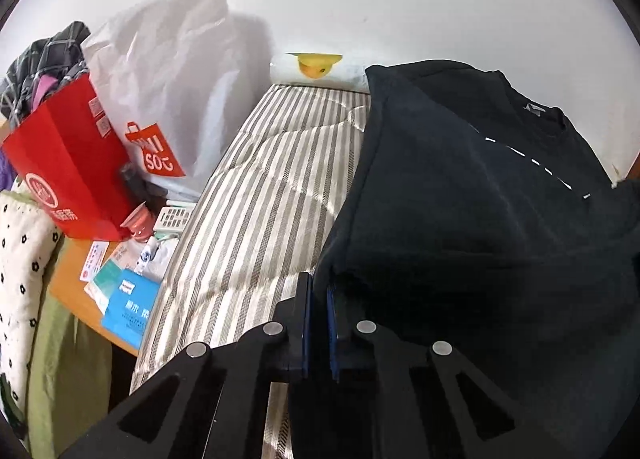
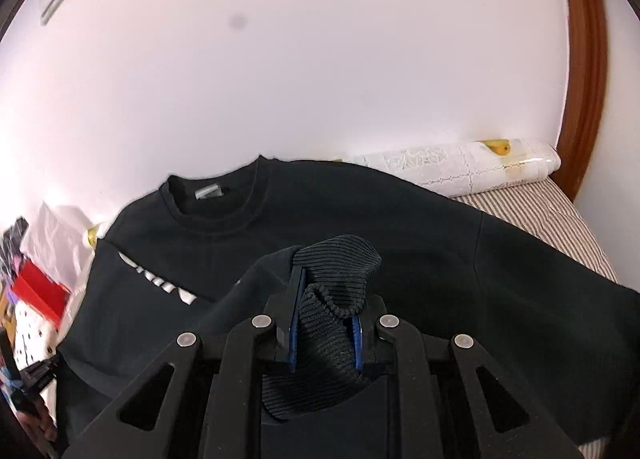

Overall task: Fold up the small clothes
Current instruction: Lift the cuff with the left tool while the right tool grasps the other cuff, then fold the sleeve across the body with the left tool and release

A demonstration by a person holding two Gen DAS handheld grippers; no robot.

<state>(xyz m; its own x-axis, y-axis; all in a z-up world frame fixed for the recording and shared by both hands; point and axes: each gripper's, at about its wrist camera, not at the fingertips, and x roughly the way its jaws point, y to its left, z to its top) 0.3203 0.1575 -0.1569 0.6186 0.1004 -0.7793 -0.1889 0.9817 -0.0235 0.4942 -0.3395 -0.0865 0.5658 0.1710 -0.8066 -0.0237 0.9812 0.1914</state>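
Evidently the fold is only starting: a black sweatshirt (image 2: pixel 360 227) lies spread face-up on the striped bed (image 1: pixel 256 187), its collar (image 2: pixel 224 195) toward the white wall, and both claws have taken their holds. The left claw (image 1: pixel 318 299) is closed almost fully on the sweatshirt's thin side edge, on the side away from the collar and nearest the red bag (image 1: pixel 68 163). The right claw (image 2: pixel 326 299) is clamped on the bunched ribbed cuff (image 2: pixel 340 263), its jaws held somewhat apart by the thick knit, with the cuff raised over the chest below the collar. No earlier view is given, so I judge only from this. Next, I think, the sleeve should be carried across the chest and laid flat, the left claw keeping the edge taut, so the body does not drag or wrinkle.
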